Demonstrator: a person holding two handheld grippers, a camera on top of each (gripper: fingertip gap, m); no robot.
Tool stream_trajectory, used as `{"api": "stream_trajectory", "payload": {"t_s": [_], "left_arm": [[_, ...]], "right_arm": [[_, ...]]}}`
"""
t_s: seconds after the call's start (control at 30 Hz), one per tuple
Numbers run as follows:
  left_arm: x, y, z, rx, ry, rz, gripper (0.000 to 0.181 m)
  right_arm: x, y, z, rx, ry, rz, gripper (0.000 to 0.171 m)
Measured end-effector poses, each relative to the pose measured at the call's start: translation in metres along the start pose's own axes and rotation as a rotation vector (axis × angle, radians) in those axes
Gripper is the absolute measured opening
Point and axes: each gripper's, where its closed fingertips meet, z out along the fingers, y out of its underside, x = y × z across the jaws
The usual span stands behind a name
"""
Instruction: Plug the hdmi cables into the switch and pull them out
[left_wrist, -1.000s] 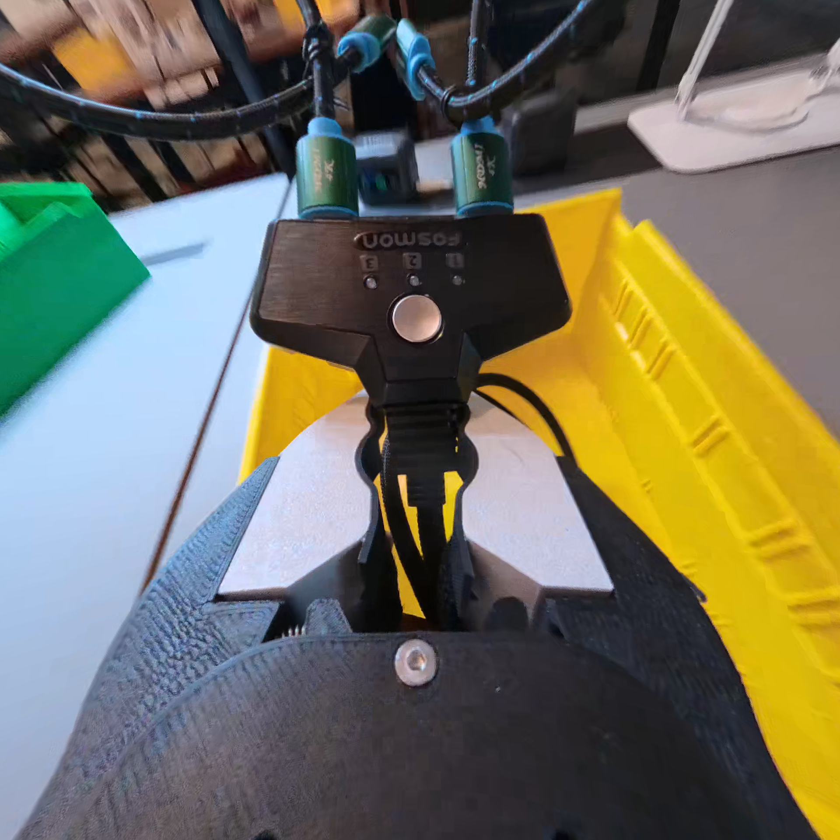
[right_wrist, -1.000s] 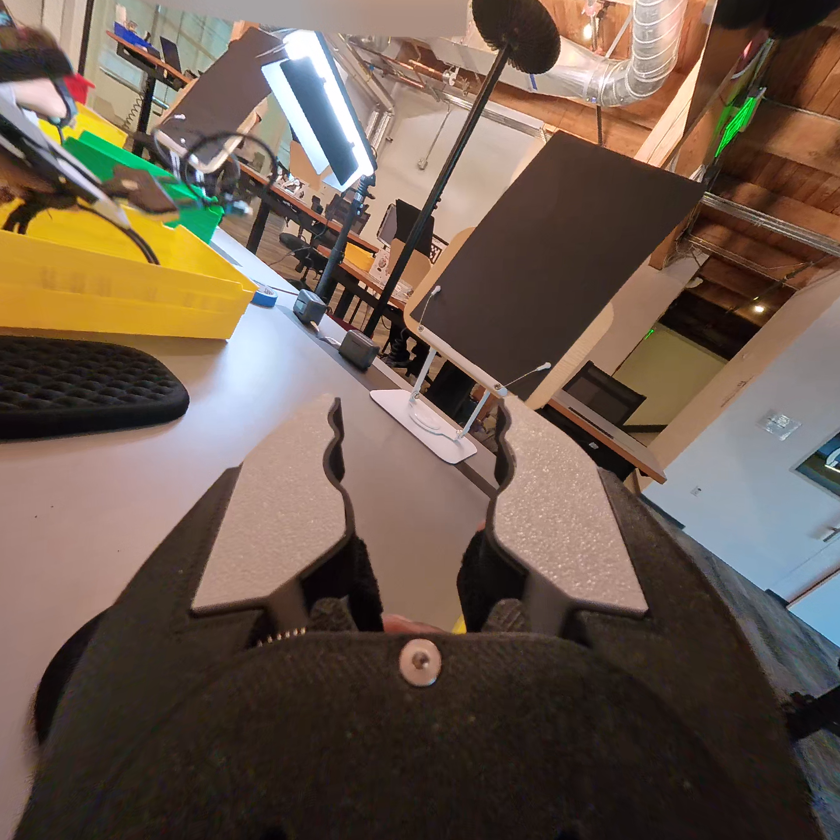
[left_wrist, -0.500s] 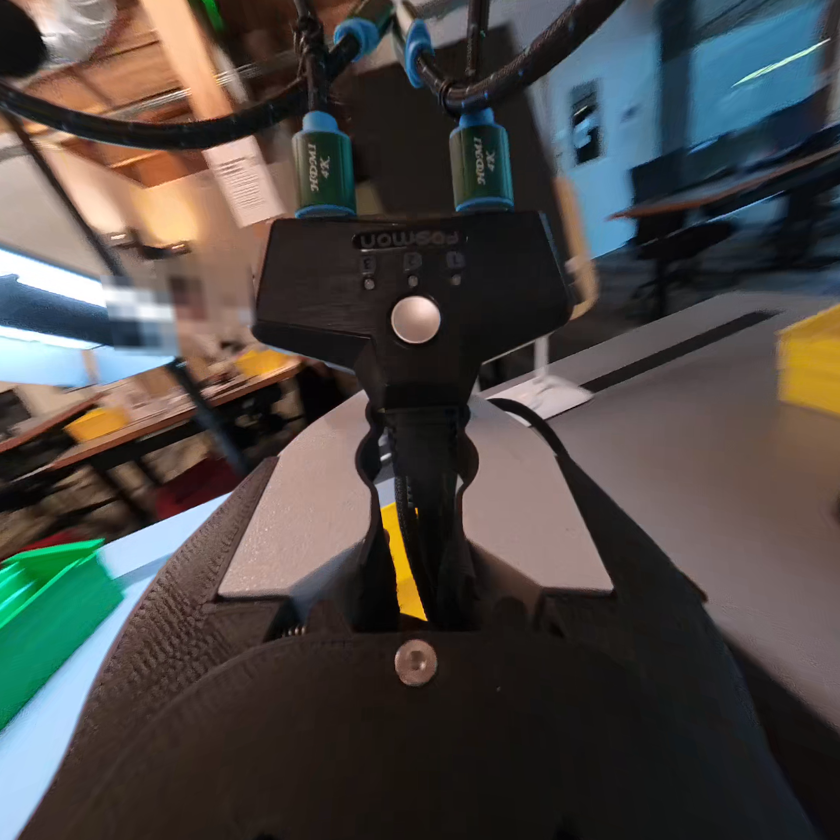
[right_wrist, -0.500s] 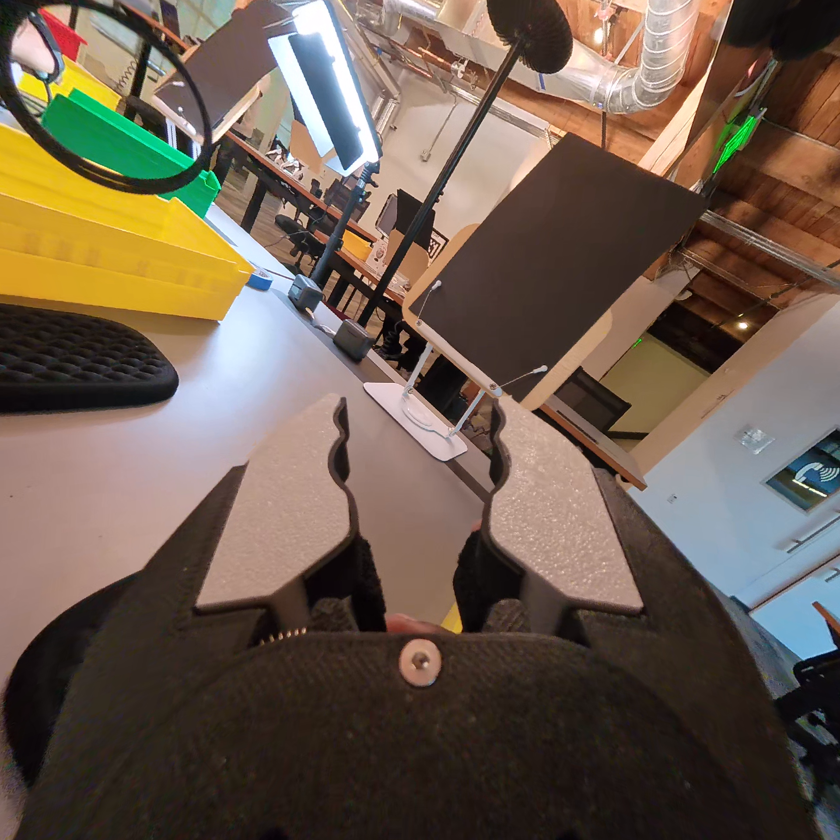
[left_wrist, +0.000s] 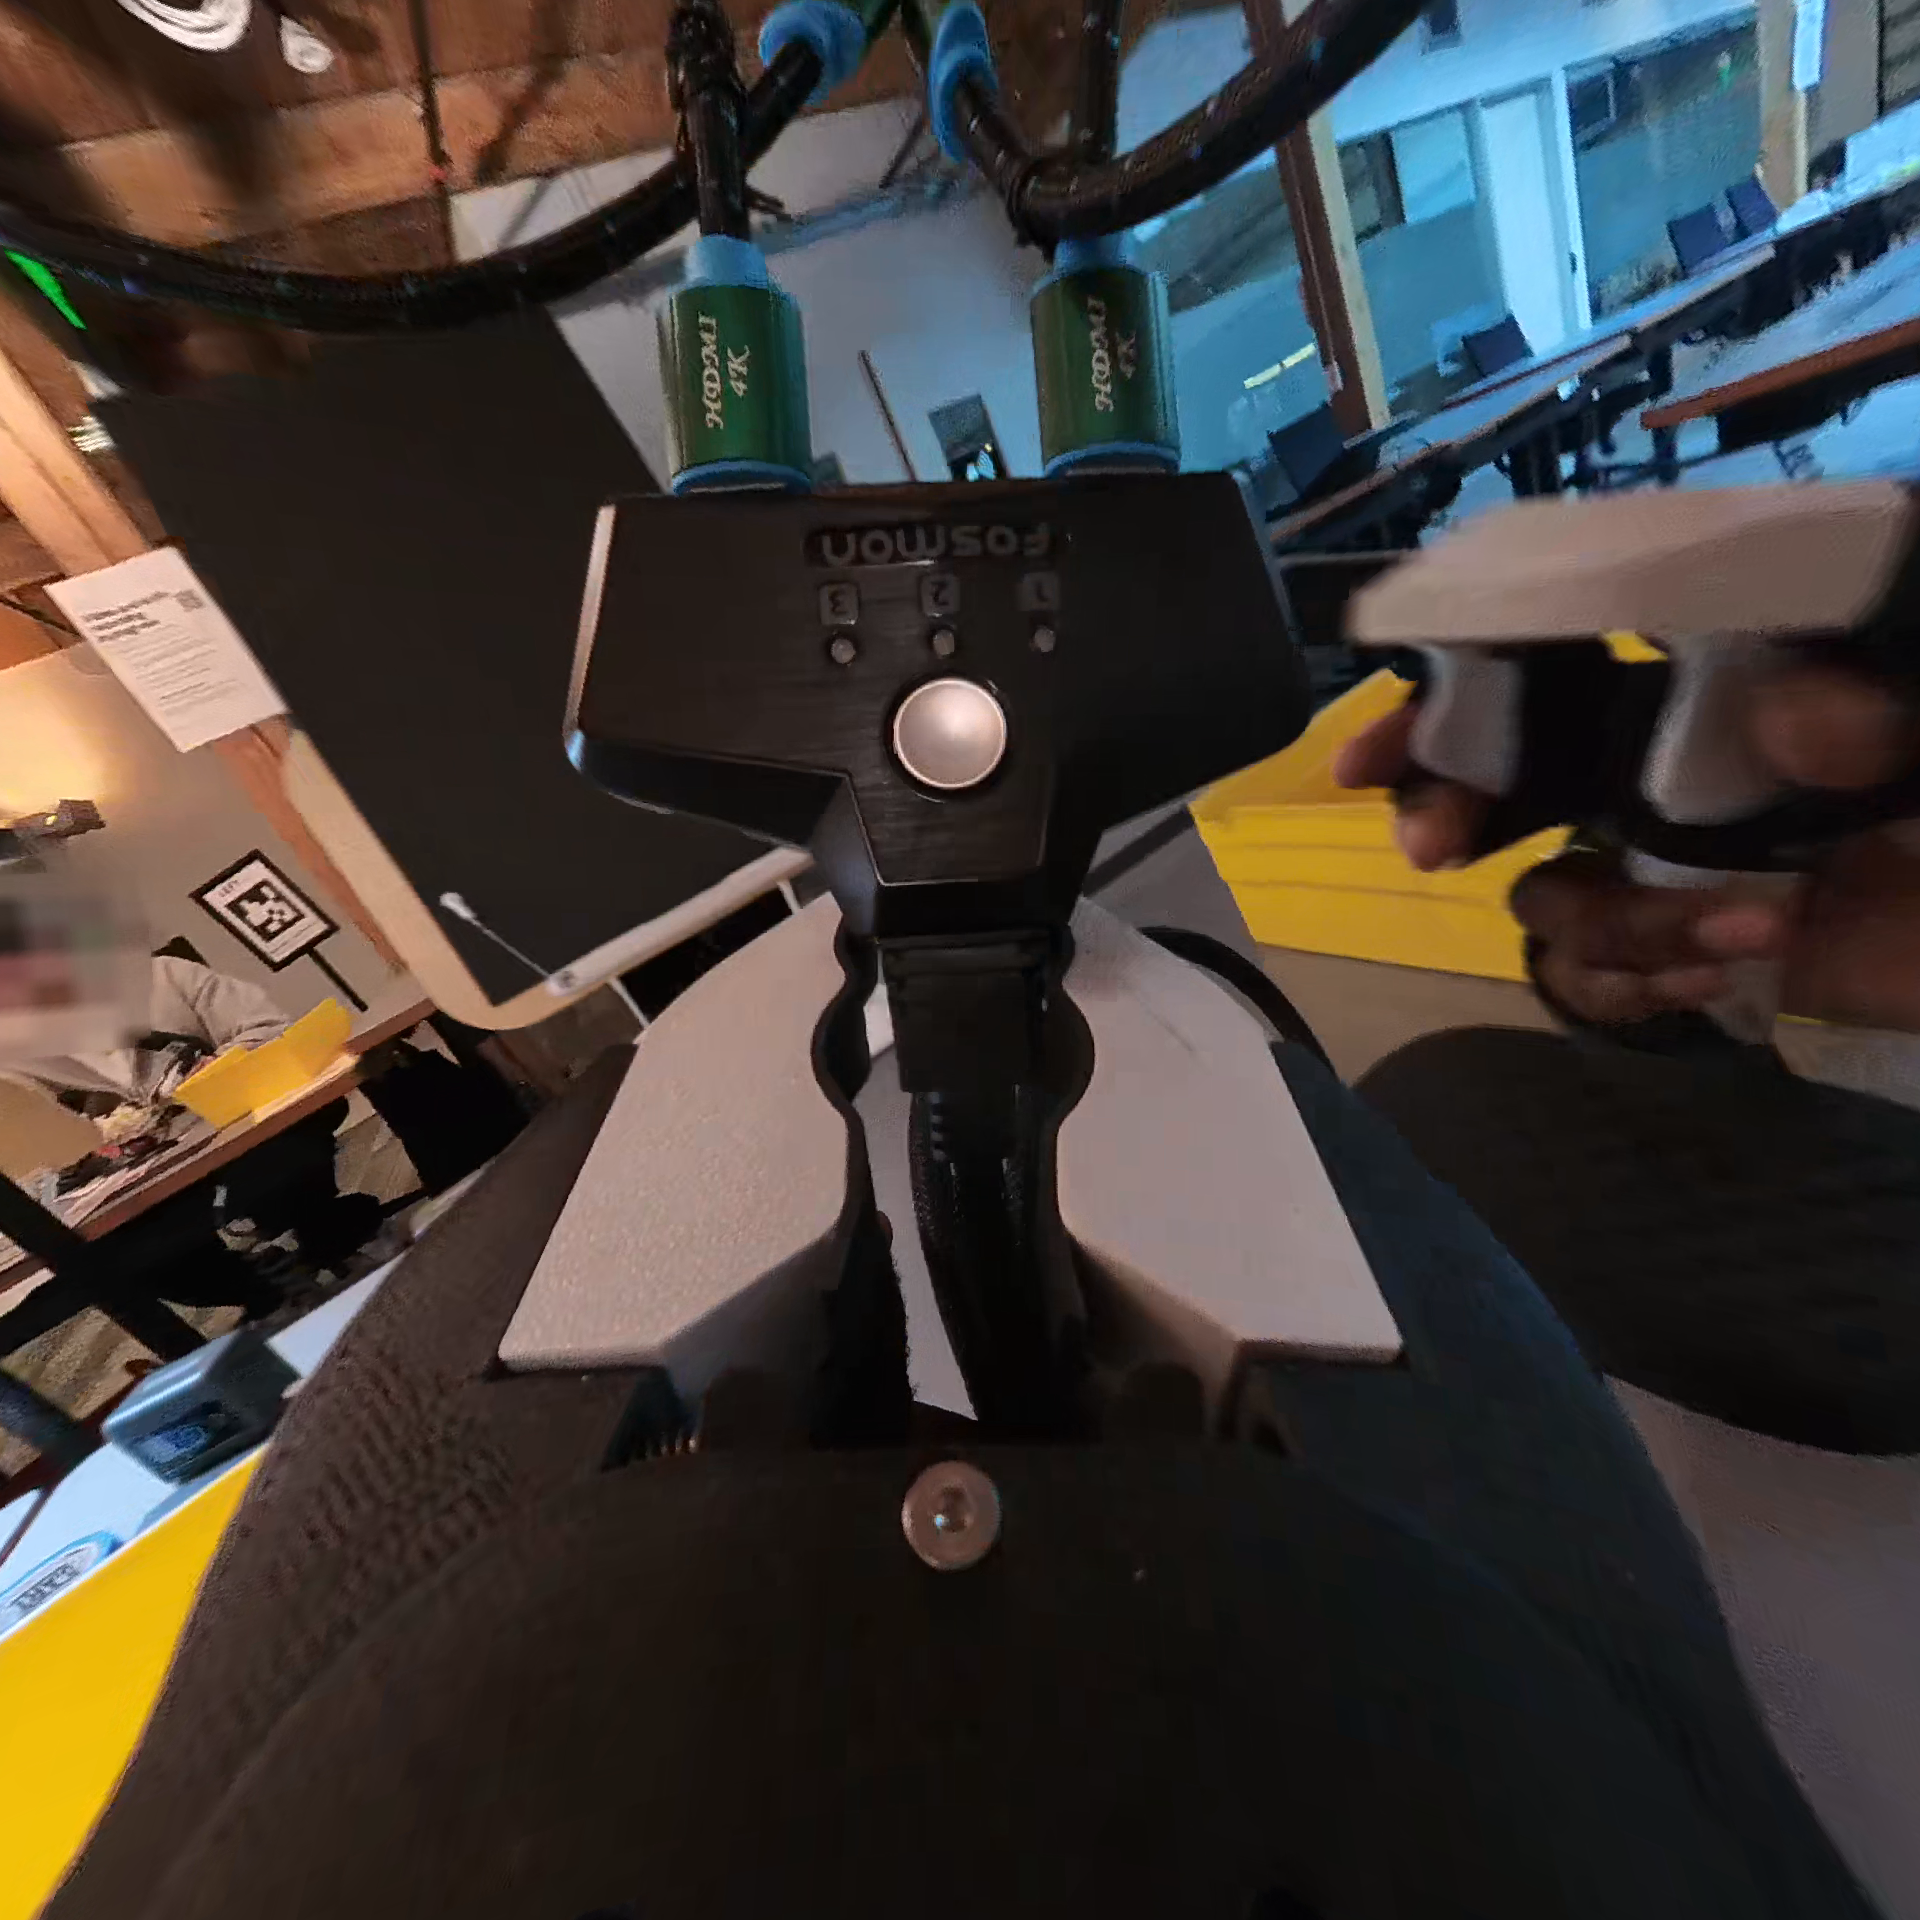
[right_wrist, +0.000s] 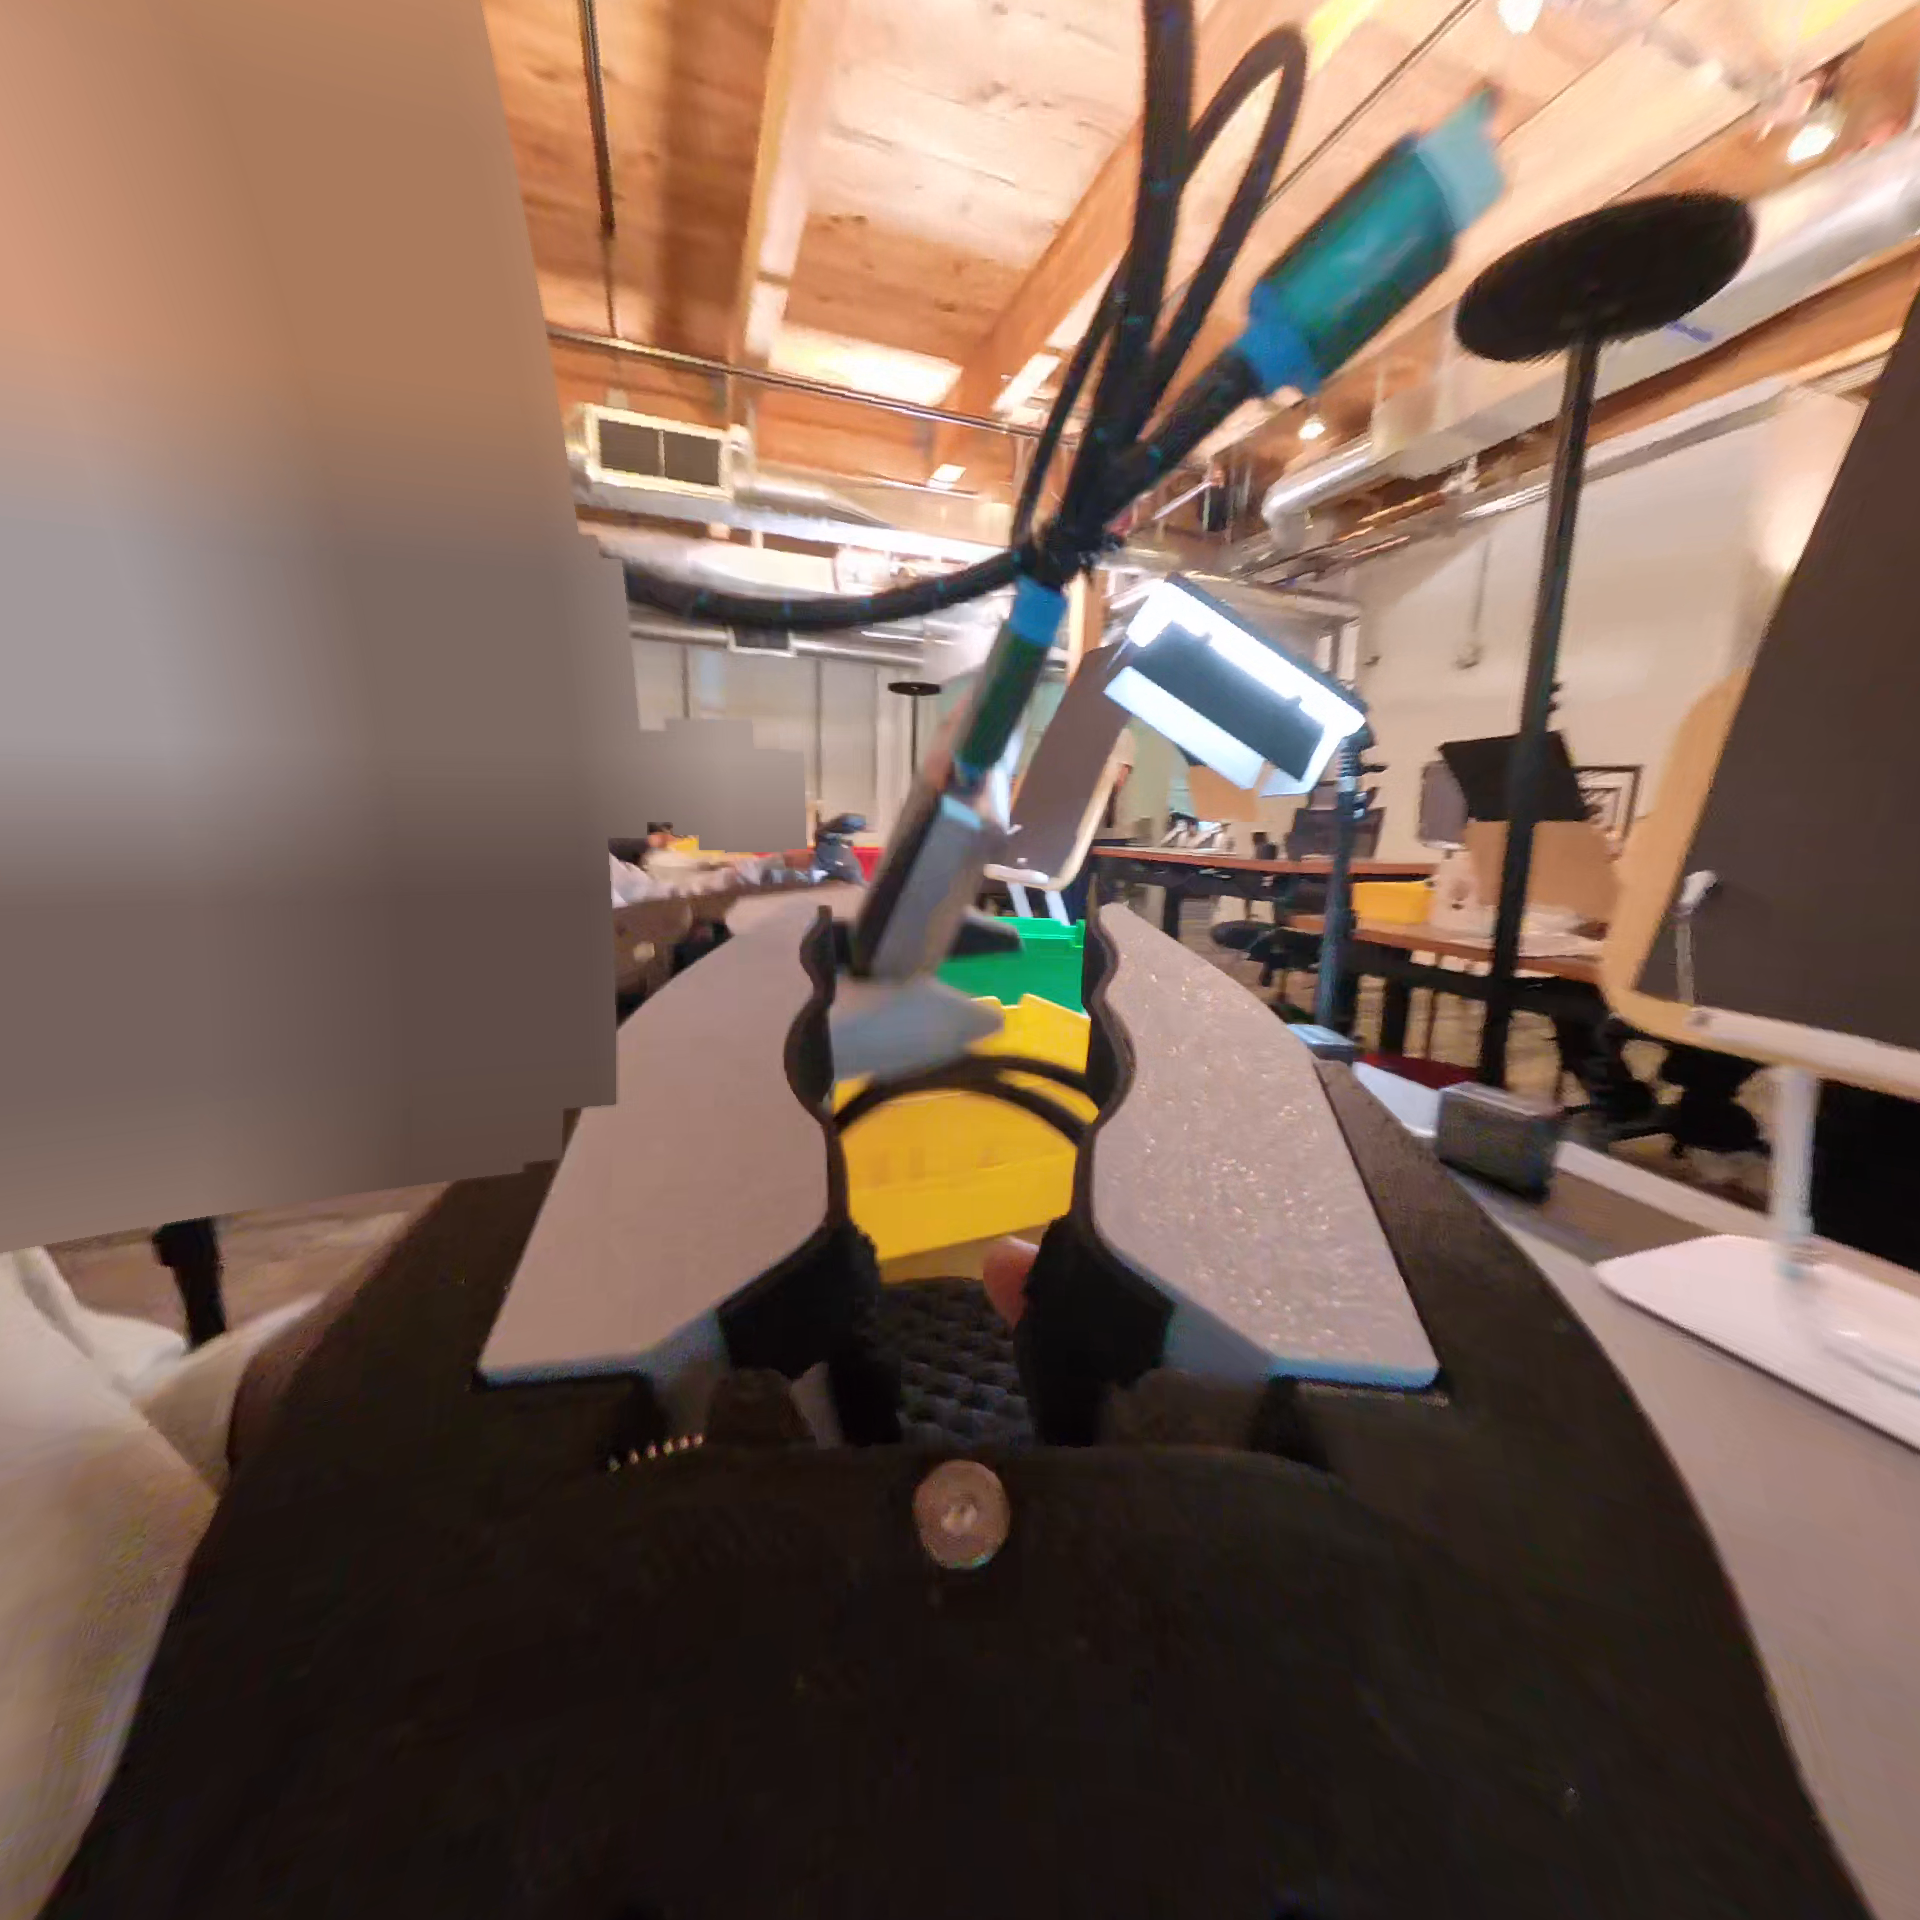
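Nearest in the left wrist view, the left gripper (left_wrist: 954, 1023) is clamped on the black strain-relief neck of the switch (left_wrist: 935, 665), its grey fingers (left_wrist: 707, 1174) pressed in from both sides, with the switch's own black lead running back between them. The switch is held up in the air, flat face to the camera, round silver button (left_wrist: 949, 730) in the middle. On its far edge, two green HDMI plugs with blue collars are seated: one at far left (left_wrist: 736, 390), one at far right (left_wrist: 1108, 374), and the middle port between them shows no plug. Their braided black cables (left_wrist: 312, 291) loop away above.

Off to the right, blurred, the right gripper (left_wrist: 1621, 582) comes in with a hand (left_wrist: 1621, 894) wrapped on its grip. Beyond it, a yellow bin (left_wrist: 1351, 883) sits on the grey table (left_wrist: 1382, 997), and a black mesh pad (left_wrist: 1662, 1226) lies nearer on the right.

Over to the right wrist view: the right gripper (right_wrist: 956, 997) has its jaws parted a moderate way, nothing between them. Just past its tips hangs the switch (right_wrist: 914, 894), seen edge-on and tilted, a plug (right_wrist: 1003, 696) rising from it. A loose plug (right_wrist: 1371, 249) dangles higher up at far right. Farther back sit the yellow bin (right_wrist: 966, 1164) and a green bin (right_wrist: 1029, 961).
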Motion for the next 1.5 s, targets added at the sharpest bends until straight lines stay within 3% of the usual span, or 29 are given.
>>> {"api": "stream_trajectory", "payload": {"t_s": [0.07,0.1,0.2,0.37,0.43,0.5,0.57,0.63,0.73,0.83,1.03,1.13,1.23,1.5], "left_arm": [[0.017,0.011,0.006,-0.037,0.018,0.045,0.031],[0.024,0.016,0.008,-0.052,0.024,0.06,0.03],[0.036,0.026,0.007,-0.064,0.087,0.053,0.034],[0.048,0.011,-0.012,0.078,0.358,-0.317,0.087],[0.047,-0.002,-0.021,0.183,0.482,-0.538,0.093],[0.049,-0.003,-0.023,0.204,0.584,-0.685,0.088],[0.063,0.003,-0.027,0.183,0.693,-0.706,0.07],[0.072,0.0,-0.034,0.228,0.759,-0.666,0.028],[0.071,0.002,-0.031,0.203,0.748,-0.69,0.025],[0.07,0.003,-0.033,0.205,0.745,-0.676,0.024],[0.074,0.003,-0.032,0.217,0.746,-0.662,0.026],[0.079,0.001,-0.028,0.215,0.727,-0.65,0.037],[0.081,0.005,-0.026,0.163,0.748,-0.695,0.024],[0.083,0.01,-0.028,0.064,0.796,-0.752,0.023]], "right_arm": [[0.004,0.005,0.009,0.003,-0.006,0.028,0.04],[0.007,0.008,0.01,-0.001,0.004,0.025,0.025],[0.008,0.02,0.004,-0.042,-0.054,0.061,0.024],[-0.002,0.037,-0.006,-0.085,-0.184,0.145,0.022],[-0.012,0.042,-0.008,-0.089,-0.262,0.158,0.022],[-0.022,0.042,-0.009,-0.07,-0.343,0.193,0.023],[-0.028,0.042,-0.008,-0.06,-0.392,0.217,0.022],[-0.03,0.048,-0.006,-0.088,-0.397,0.215,0.023],[-0.024,0.048,-0.006,-0.1,-0.38,0.219,0.022],[-0.012,0.02,-0.014,0.081,-0.36,0.31,0.022],[-0.009,0.025,-0.017,0.019,-0.349,0.31,0.012],[-0.012,0.029,-0.015,0.025,-0.357,0.348,0.011],[-0.011,0.027,-0.016,0.057,-0.341,0.351,0.011],[-0.008,0.028,-0.015,0.066,-0.275,0.314,0.01]]}}
